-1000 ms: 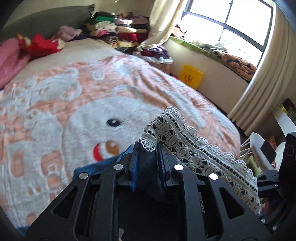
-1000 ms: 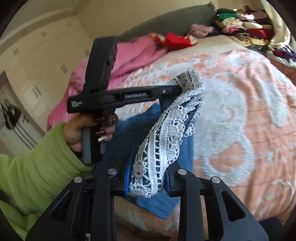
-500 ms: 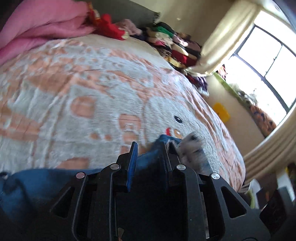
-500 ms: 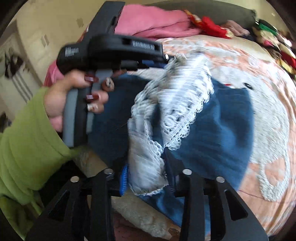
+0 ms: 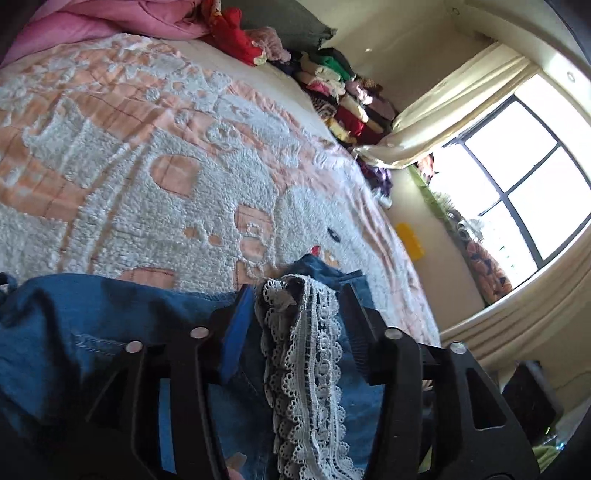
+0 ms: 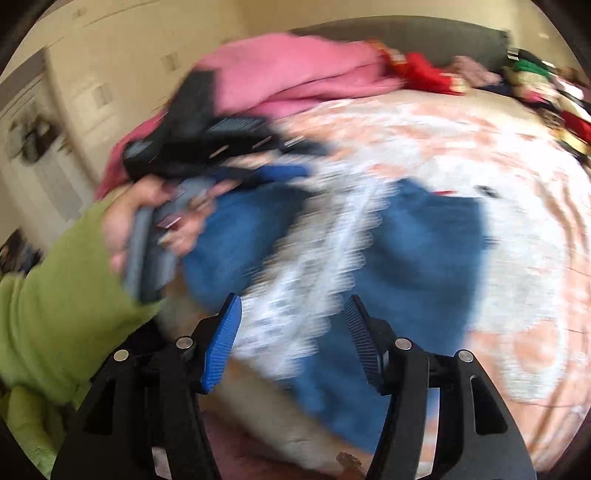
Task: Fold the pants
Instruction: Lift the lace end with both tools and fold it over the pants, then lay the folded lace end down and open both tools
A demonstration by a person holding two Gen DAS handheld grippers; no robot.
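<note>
The blue denim pants (image 5: 92,339) with a white lace hem (image 5: 310,376) lie on the bed at its near edge. In the left wrist view my left gripper (image 5: 299,314) is open, and the lace hem lies loose between its fingers. In the blurred right wrist view the pants (image 6: 424,251) spread flat on the bed, the lace (image 6: 314,266) running across them. My right gripper (image 6: 293,325) is open just above the lace. The left gripper (image 6: 221,144) shows there at the upper left, held by a hand in a green sleeve.
The bed carries a peach and white textured blanket (image 5: 155,155). A pink quilt (image 5: 92,22) and red clothes (image 5: 232,33) lie at the head. Stacked folded clothes (image 5: 343,96) sit at the far corner. A yellow bin (image 5: 410,240) stands by the wall under the window.
Both grippers opened and let go of the lace hem. The pants dropped onto the bed, folded over. The left gripper swung left and low over the bed.
</note>
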